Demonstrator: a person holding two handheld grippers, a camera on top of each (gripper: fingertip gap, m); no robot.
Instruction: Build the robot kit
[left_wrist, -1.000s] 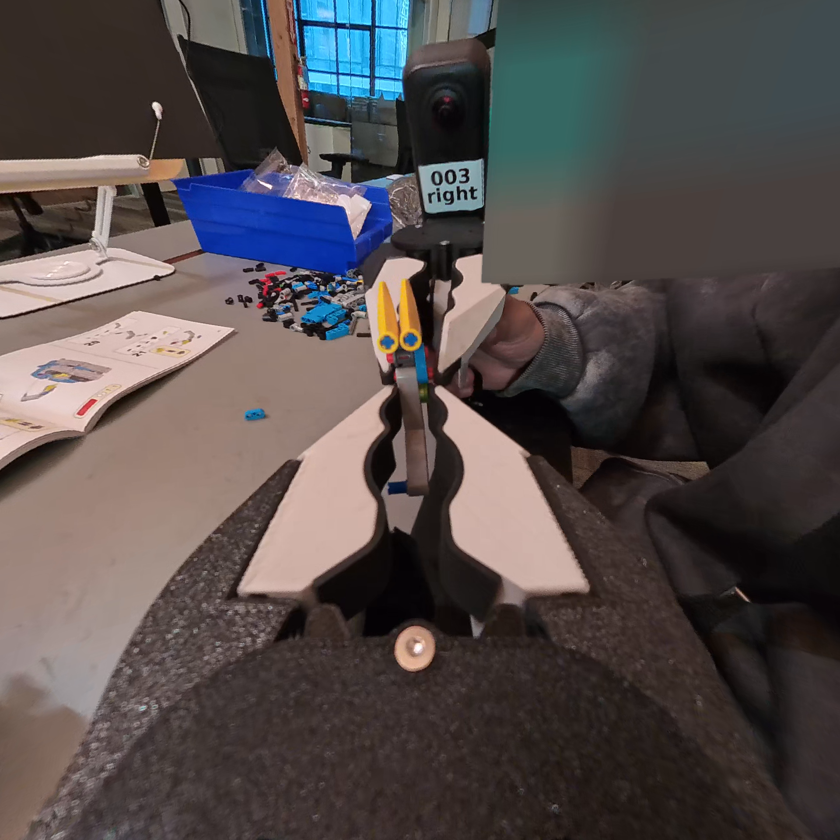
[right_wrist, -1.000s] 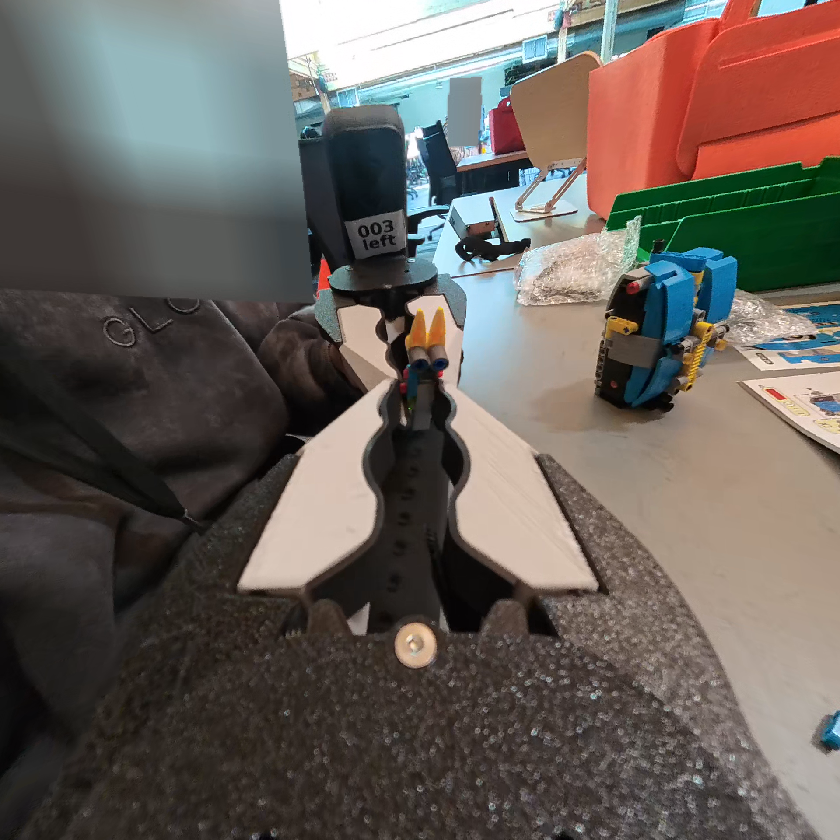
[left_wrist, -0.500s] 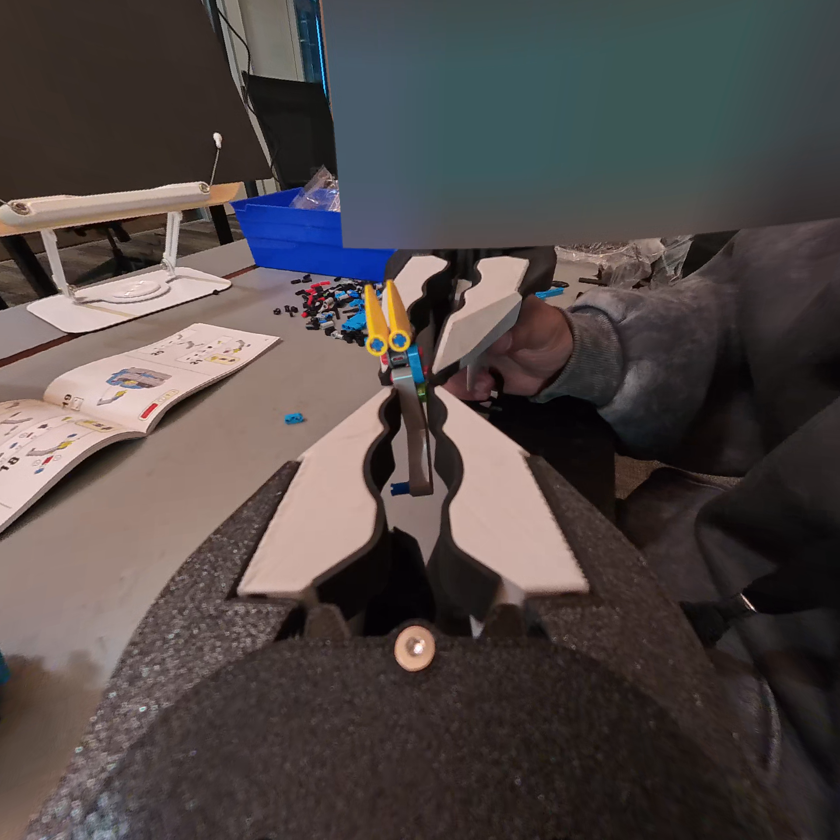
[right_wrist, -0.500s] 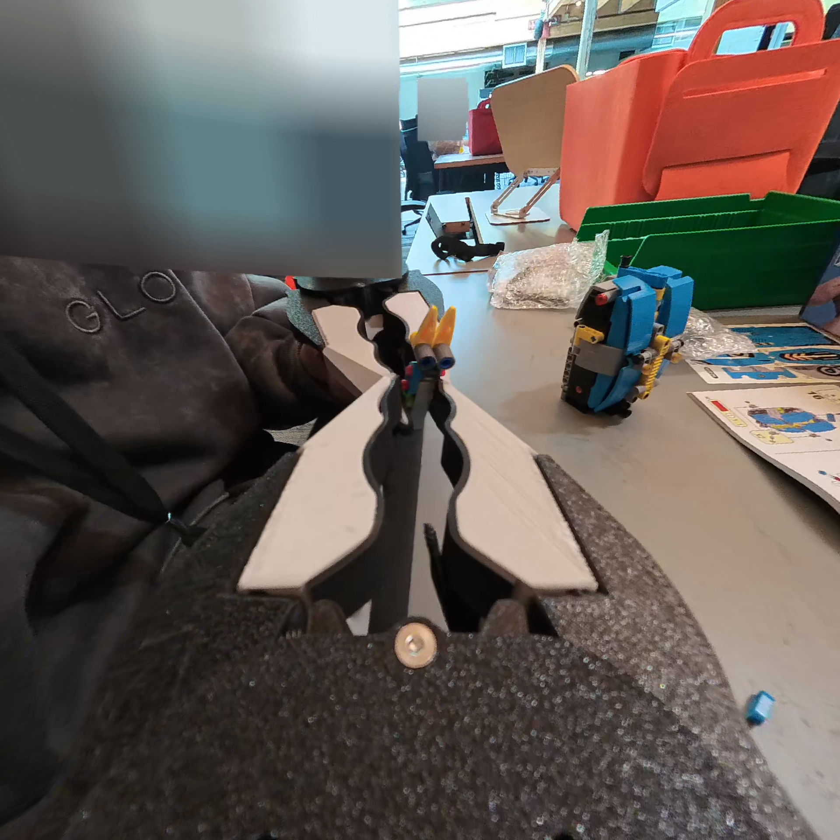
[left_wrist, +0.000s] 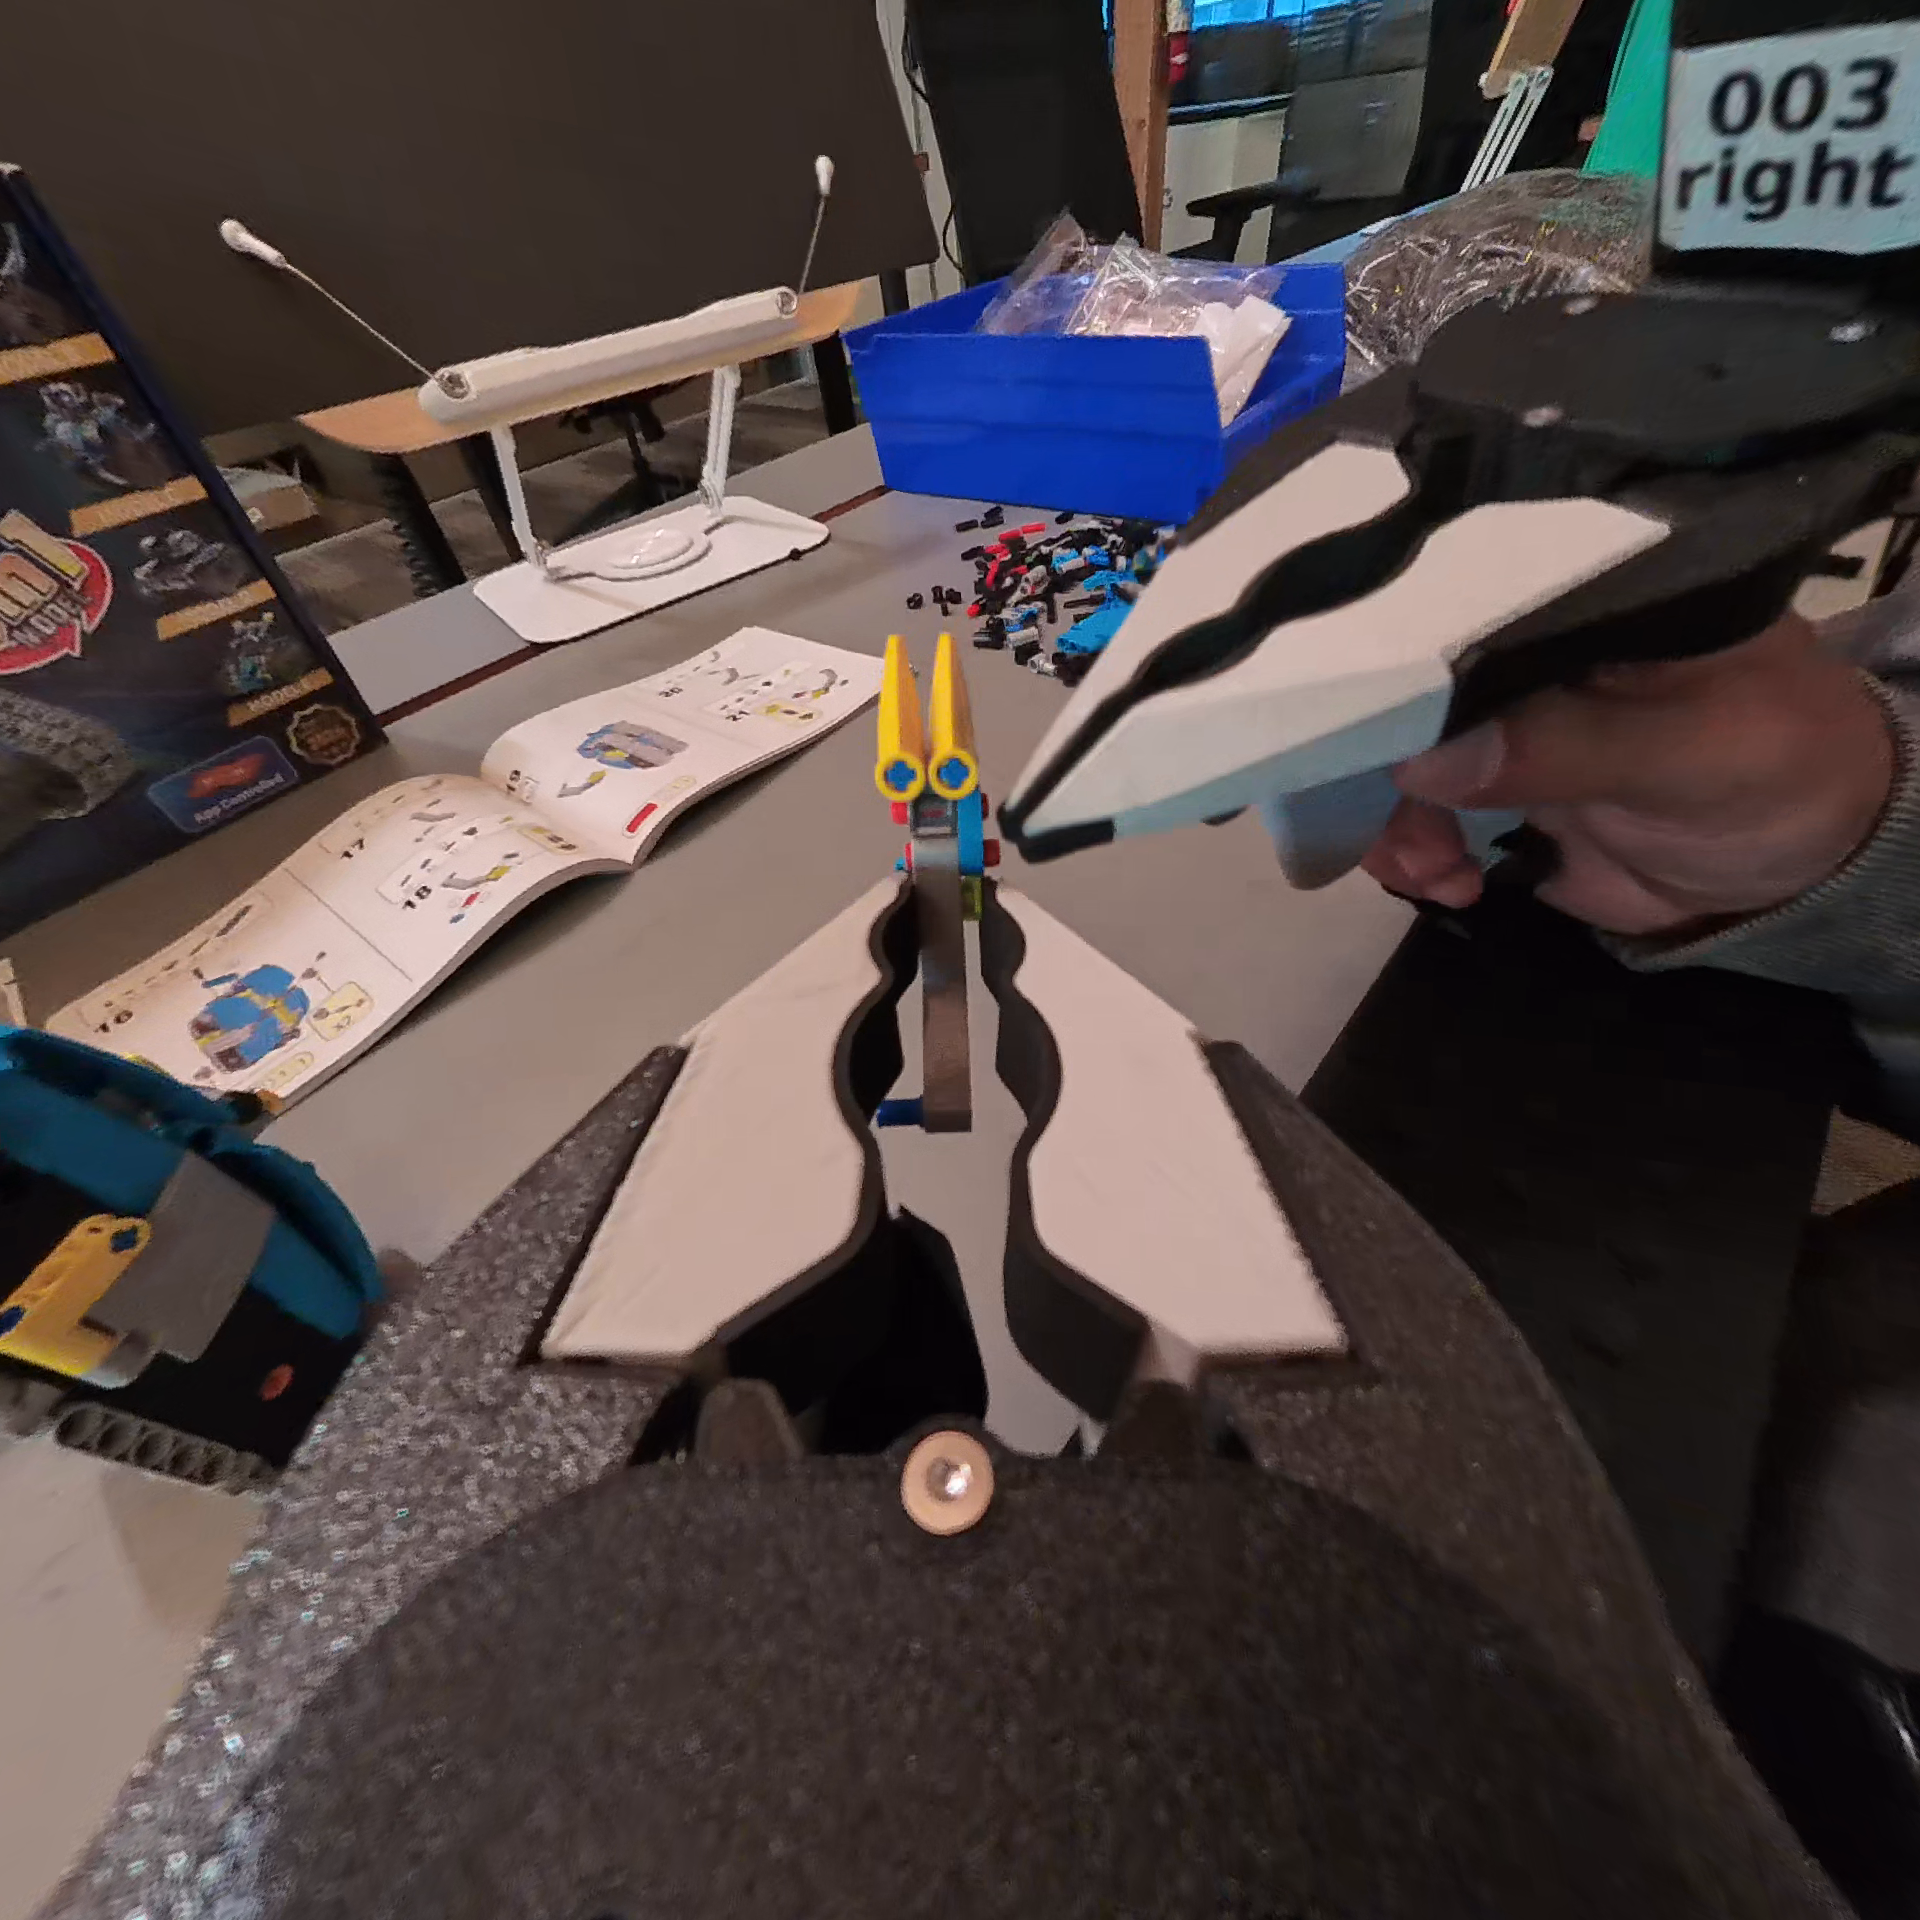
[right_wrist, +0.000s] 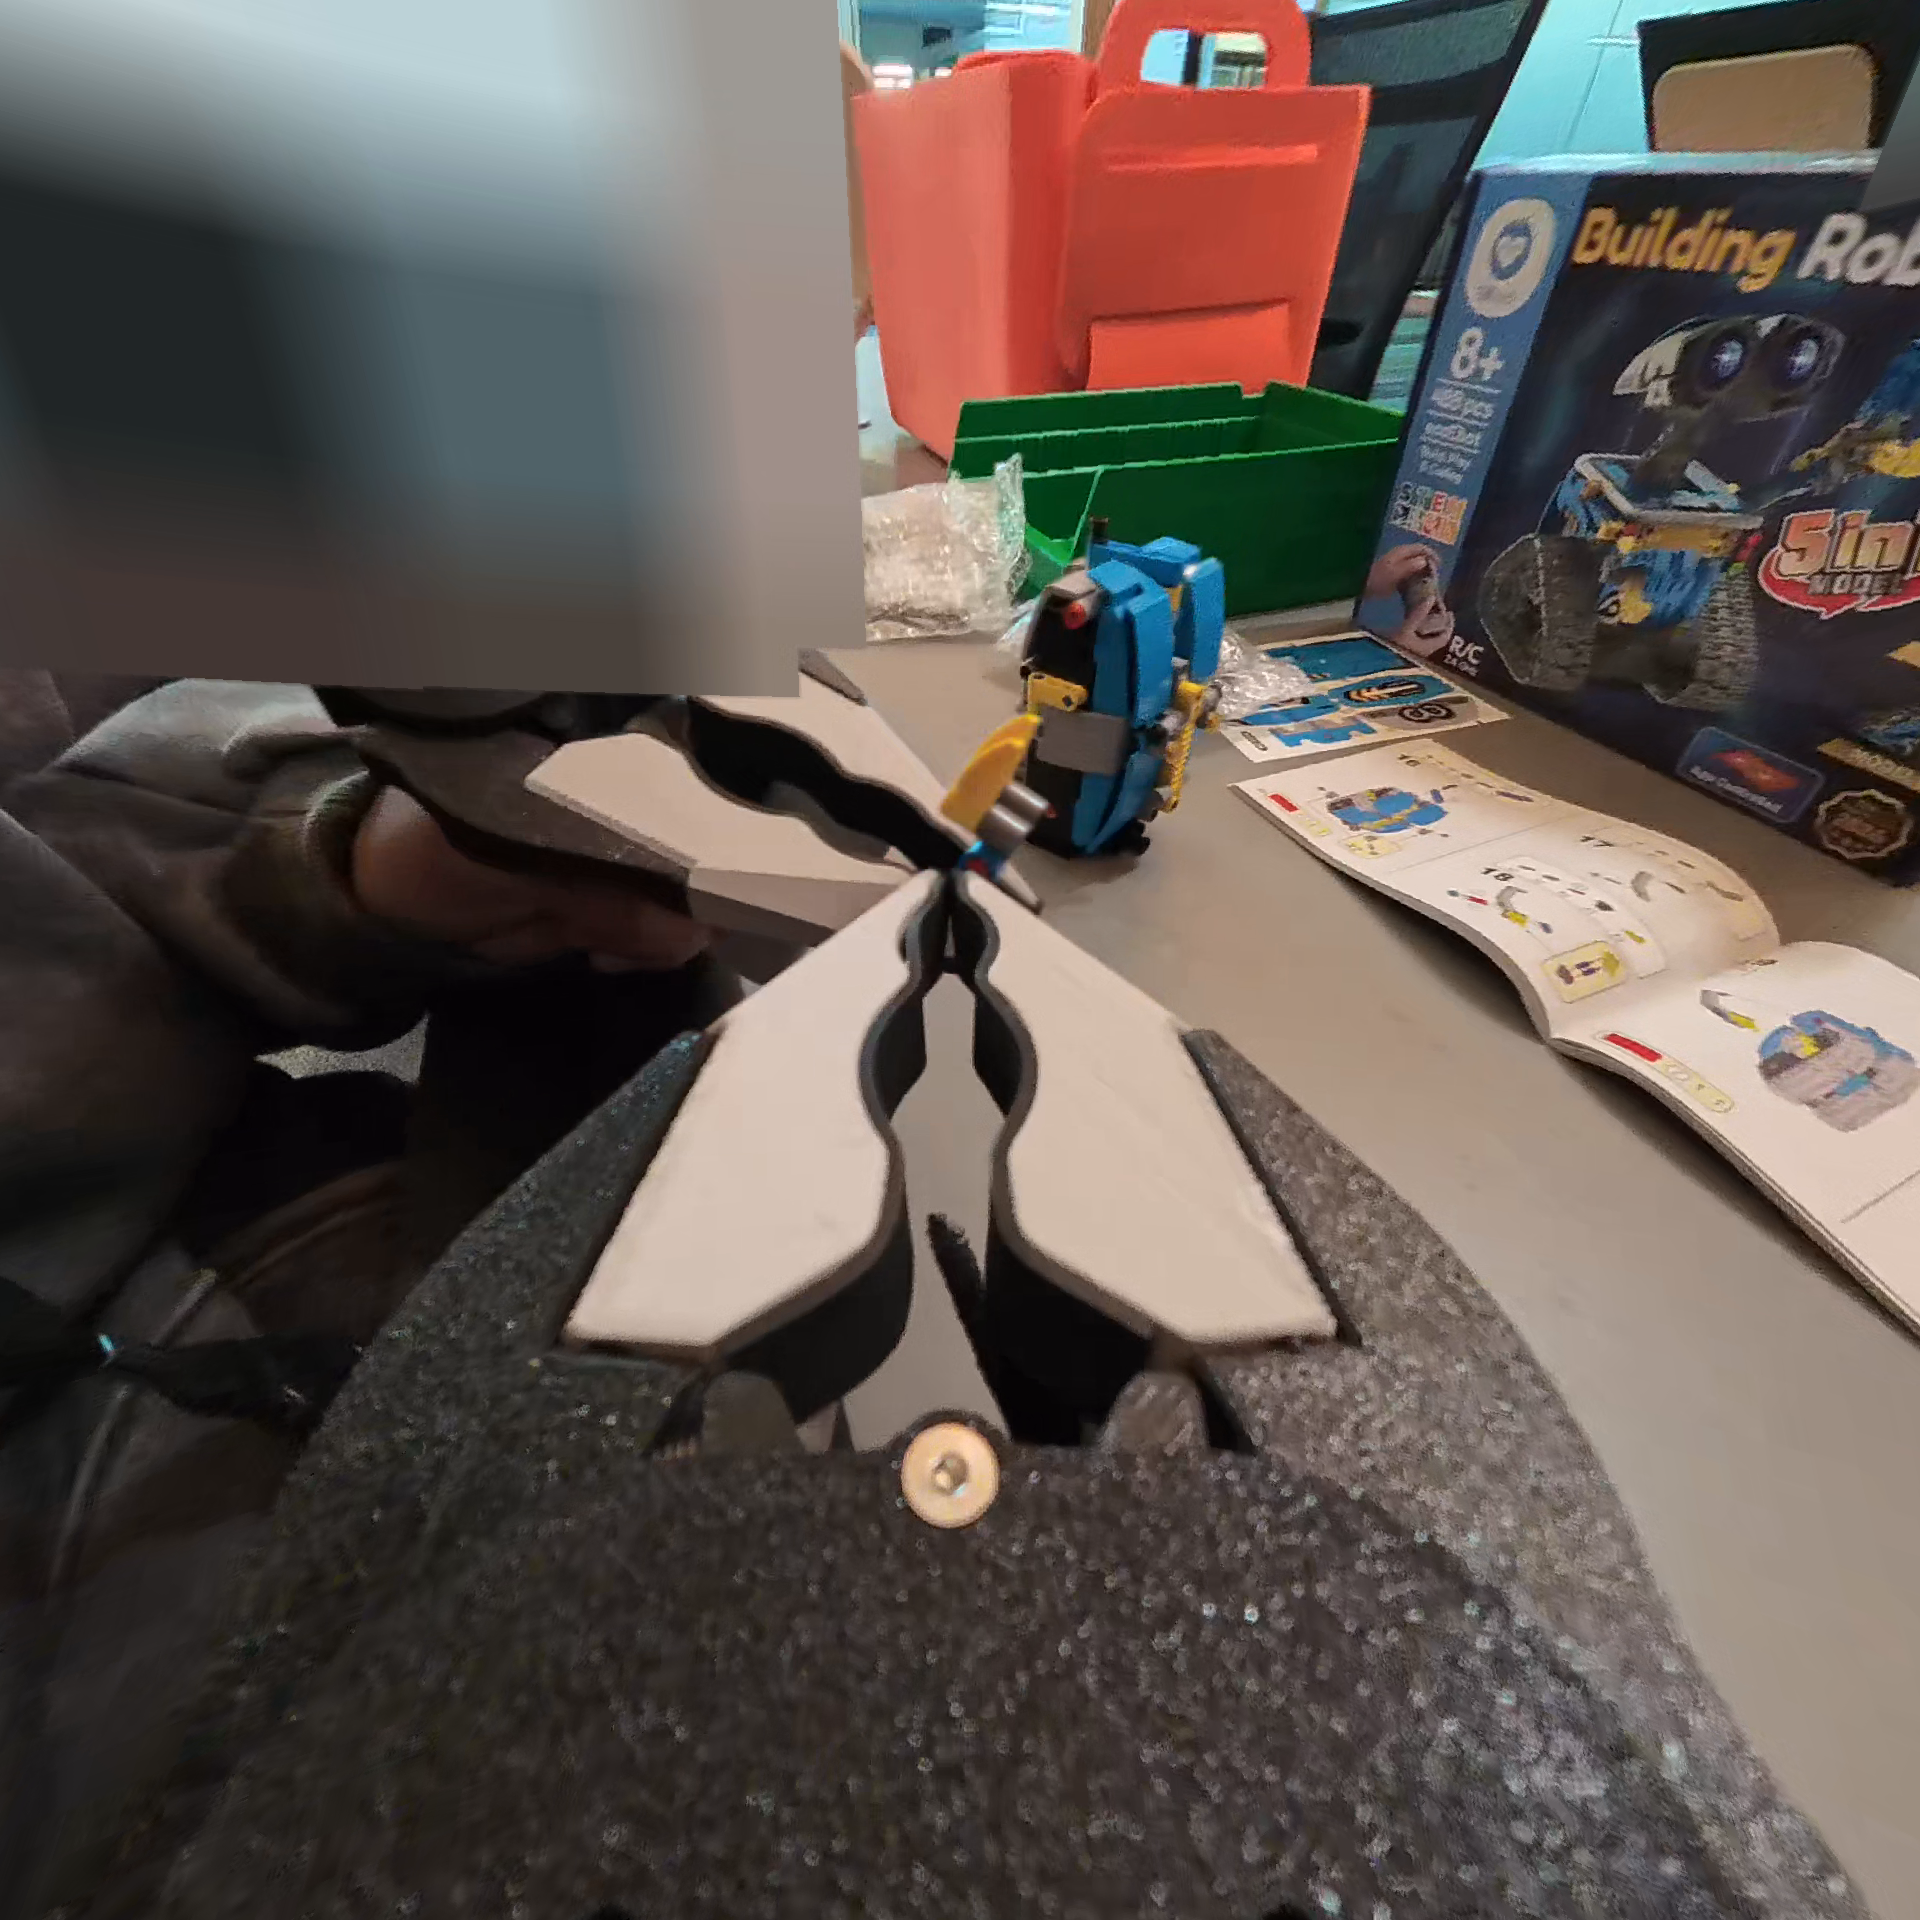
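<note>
Grey-padded fingers of the left gripper (left_wrist: 940, 894) are clamped on a small brick piece (left_wrist: 940, 966): a flat grey beam with two smooth yellow cones sticking out past the tips. Just to its right, the right gripper (left_wrist: 1023, 831) has its wavy-edged fingers closed together on nothing, tips nearly touching the piece. Only the left wrist view shows the blue bin (left_wrist: 1081, 416), the loose bricks (left_wrist: 1049, 603) and a white stand (left_wrist: 623, 457). Only the right wrist view shows the blue toy robot (right_wrist: 1117, 696) whole, upright on the matte grey table (right_wrist: 1351, 1091), with the green bin (right_wrist: 1195, 468), glossy box (right_wrist: 1662, 436) and orange felt bag (right_wrist: 1101, 229). Both show the open booklet (left_wrist: 468, 842).
</note>
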